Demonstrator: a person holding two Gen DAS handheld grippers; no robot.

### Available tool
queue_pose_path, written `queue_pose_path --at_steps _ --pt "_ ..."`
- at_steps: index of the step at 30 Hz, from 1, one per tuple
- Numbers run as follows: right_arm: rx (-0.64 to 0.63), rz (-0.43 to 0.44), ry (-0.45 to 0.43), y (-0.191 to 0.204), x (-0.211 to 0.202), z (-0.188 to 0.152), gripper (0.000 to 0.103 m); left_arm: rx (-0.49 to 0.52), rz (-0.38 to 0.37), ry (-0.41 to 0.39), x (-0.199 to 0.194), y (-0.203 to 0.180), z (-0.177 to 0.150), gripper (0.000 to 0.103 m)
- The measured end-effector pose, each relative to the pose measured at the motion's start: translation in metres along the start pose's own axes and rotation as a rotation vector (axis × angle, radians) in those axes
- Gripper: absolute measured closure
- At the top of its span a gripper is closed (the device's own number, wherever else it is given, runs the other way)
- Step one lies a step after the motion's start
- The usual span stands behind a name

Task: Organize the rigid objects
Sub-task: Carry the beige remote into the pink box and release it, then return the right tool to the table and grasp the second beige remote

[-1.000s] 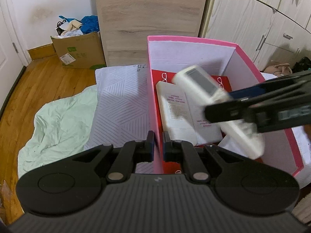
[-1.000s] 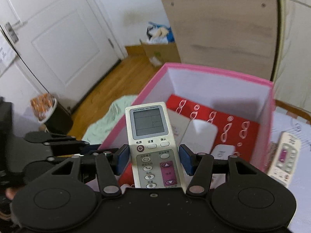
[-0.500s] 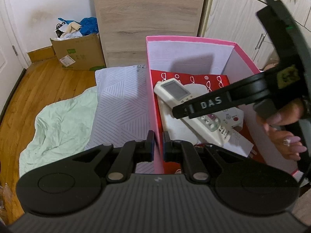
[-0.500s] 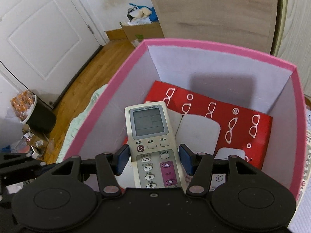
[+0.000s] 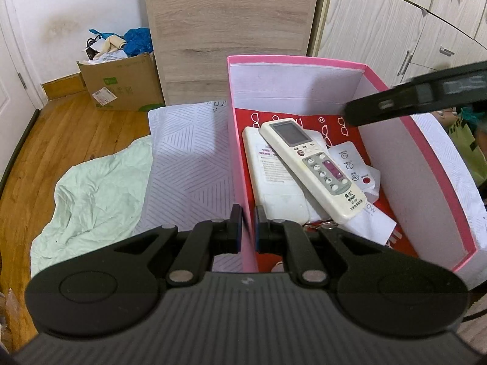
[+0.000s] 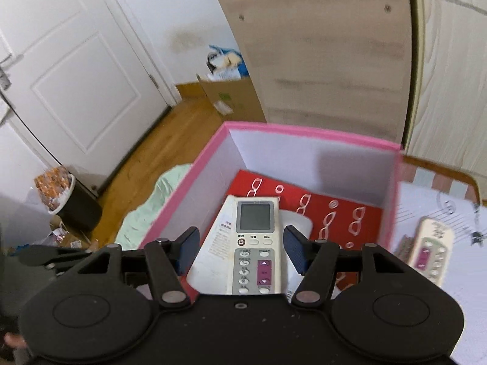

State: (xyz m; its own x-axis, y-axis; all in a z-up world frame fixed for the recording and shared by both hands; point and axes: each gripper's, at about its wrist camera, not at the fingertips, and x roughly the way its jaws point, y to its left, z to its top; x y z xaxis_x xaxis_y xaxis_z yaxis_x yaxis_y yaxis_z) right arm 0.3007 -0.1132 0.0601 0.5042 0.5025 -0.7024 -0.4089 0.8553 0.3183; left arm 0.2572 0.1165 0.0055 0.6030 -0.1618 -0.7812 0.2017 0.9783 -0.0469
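left tongs clamping pink box wall, right tongs wide above remote inside box

The pink box looks like matt cardboard, white inside, with a glossy red printed sheet on its bottom. The remote control is smooth cream plastic with a grey screen and rubbery-looking buttons. The floor is varnished wood with a slight sheen. The green cloth is crumpled and matt. The left gripper is matt black plastic with small metal pins. The brown carton is plain rough cardboard; the cabinet panel shows a matt wood grain.
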Motion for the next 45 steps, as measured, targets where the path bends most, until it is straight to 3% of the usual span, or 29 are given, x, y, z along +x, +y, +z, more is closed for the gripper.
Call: queue_pose_path --at_steps 10,23,32,36,40,45 --pt "-0.073 -0.077 -0.058 -0.011 -0.061 -0.02 0.037 -0.002 0.008 0.002 0.0 -0.002 0.001 0.096" --pt "-0.066 -0.144 -0.027 -0.061 -0.077 -0.056 0.037 0.0 0.03 0.001 -0.001 -0.002 0.0 0.096" --pt "0.016 -0.128 -0.035 -0.091 -0.057 -0.067 0.032 -0.006 0.048 0.007 0.0 -0.008 0.001 0.096" --pt "-0.02 -0.166 -0.004 -0.098 -0.035 -0.072 0.032 -0.005 0.055 0.007 0.0 -0.009 0.001 0.096" --pt "-0.1 -0.269 -0.046 -0.099 -0.021 -0.076 0.027 -0.007 0.062 0.006 0.0 -0.011 0.001 0.096" --pt "-0.02 -0.224 -0.012 -0.116 -0.004 -0.075 0.027 -0.009 0.066 0.006 0.0 -0.012 0.001 0.096"
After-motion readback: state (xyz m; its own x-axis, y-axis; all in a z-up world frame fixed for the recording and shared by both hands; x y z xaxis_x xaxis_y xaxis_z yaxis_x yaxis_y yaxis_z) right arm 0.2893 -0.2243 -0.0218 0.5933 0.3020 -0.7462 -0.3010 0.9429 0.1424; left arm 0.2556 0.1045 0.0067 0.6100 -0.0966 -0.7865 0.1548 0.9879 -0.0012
